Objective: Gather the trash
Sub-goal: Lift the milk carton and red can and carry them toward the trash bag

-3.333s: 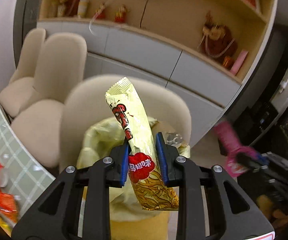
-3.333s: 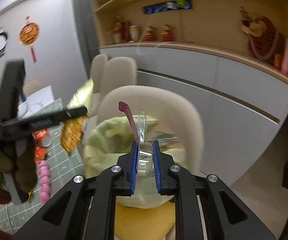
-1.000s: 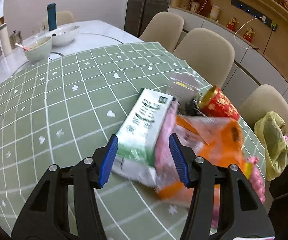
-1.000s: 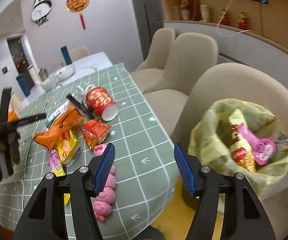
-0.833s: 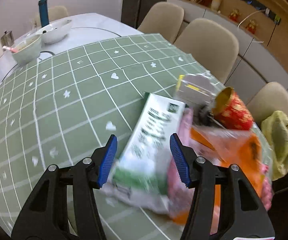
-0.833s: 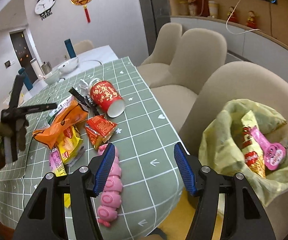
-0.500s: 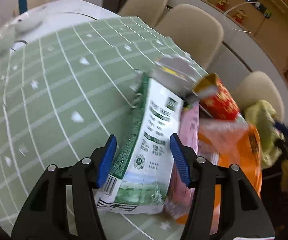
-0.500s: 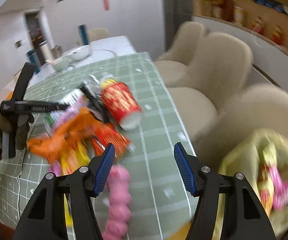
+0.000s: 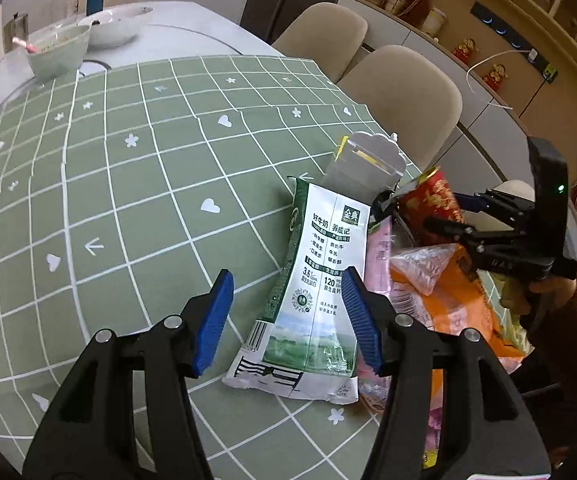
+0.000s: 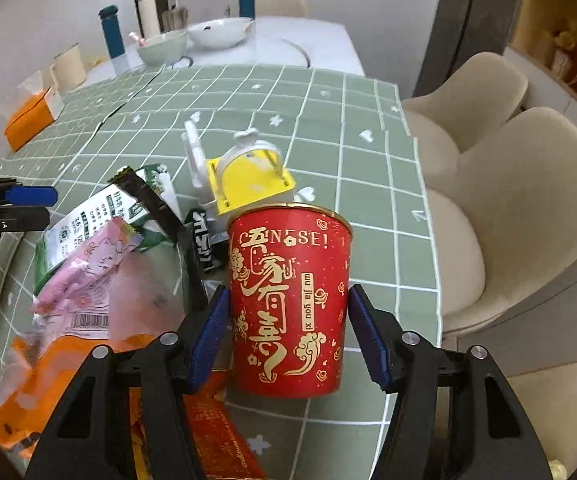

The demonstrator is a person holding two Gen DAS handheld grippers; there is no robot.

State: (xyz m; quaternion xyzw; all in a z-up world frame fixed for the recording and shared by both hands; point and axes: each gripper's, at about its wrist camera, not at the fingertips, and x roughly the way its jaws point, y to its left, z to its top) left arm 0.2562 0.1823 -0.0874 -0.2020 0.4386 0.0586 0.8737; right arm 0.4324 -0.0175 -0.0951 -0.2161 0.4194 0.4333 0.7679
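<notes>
Litter pile on green tablecloth (image 9: 128, 208), uncollected. Left gripper (image 9: 286, 320): jaws open, straddling milk carton (image 9: 320, 280), centre frame. Right gripper (image 10: 288, 336): jaws just closing around red cup (image 10: 288, 300), centre frame, not yet gripping.

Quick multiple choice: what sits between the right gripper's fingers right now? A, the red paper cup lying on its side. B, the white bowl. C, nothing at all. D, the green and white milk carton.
A: in the right wrist view the red paper cup lies on its side between the right gripper's open fingers.
</notes>
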